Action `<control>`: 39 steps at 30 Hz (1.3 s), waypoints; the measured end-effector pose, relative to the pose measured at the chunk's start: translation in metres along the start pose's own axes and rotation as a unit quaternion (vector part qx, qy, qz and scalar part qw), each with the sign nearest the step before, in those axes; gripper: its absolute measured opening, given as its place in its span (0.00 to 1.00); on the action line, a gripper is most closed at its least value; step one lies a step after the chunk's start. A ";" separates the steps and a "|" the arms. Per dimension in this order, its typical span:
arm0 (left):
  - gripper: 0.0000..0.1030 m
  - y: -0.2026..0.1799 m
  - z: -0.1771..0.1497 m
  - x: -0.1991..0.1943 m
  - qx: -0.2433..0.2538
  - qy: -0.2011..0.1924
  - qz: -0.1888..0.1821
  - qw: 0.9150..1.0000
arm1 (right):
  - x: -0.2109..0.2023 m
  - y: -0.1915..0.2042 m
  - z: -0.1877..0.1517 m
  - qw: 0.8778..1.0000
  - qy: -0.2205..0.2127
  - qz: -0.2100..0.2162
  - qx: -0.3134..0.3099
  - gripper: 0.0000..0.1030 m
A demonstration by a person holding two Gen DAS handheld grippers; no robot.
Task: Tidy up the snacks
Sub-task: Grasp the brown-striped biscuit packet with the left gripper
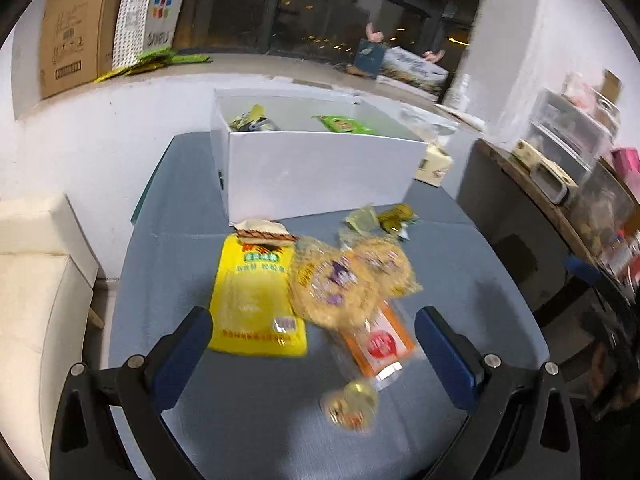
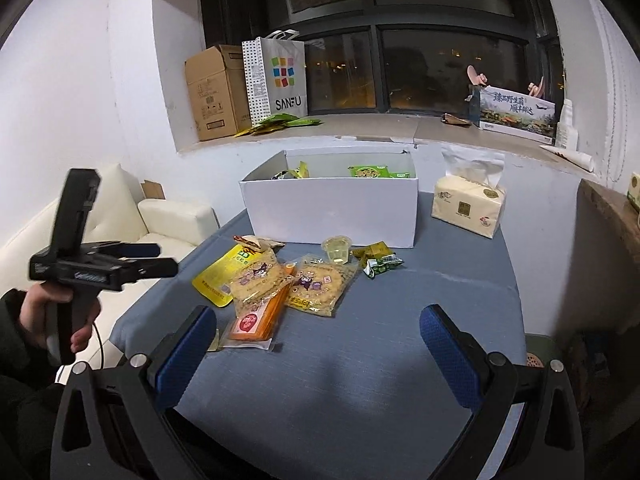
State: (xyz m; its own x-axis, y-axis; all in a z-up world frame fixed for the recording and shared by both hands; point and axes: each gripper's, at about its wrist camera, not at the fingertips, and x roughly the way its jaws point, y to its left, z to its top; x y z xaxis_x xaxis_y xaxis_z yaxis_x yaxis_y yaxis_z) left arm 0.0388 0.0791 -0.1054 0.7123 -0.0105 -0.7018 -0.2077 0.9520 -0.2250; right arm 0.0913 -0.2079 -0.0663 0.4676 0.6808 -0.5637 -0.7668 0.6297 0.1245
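I am holding my left tool (image 1: 312,332) and right tool (image 2: 318,332) wide, gripping nothing, above the bench (image 2: 400,340). The white box (image 2: 332,212) at twelve o'clock looks light and stiff, already holding a few packets. The yellow pouch (image 1: 256,292) and cookie bags (image 2: 320,286) look soft, crinkly and slippery, so I judge pinching a sealed edge best. The orange pack (image 2: 256,320) is lying half buried. The jelly cup (image 2: 337,249) looks squashy. Left view is blurring.
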 end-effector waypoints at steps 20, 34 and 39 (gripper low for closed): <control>0.60 0.025 0.063 0.157 0.008 0.094 0.102 0.990 | 0.008 0.004 -0.006 1.000 0.015 -0.007 -0.007 1.00; 0.59 0.017 0.050 0.041 0.037 -0.053 0.041 0.997 | 0.016 0.007 -0.009 1.000 0.025 -0.007 -0.016 1.00; 0.59 0.017 0.029 -0.005 0.015 -0.082 0.015 0.996 | 0.026 0.010 -0.008 0.999 0.034 -0.004 -0.027 1.00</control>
State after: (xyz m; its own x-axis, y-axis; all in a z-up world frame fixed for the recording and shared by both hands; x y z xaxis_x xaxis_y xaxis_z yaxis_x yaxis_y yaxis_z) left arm 0.0512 0.1043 -0.0867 0.8066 0.0662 -0.5874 -0.2120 0.9600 -0.1830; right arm 0.0918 -0.1871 -0.0860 0.4447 0.6480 -0.6184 -0.7863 0.6130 0.0769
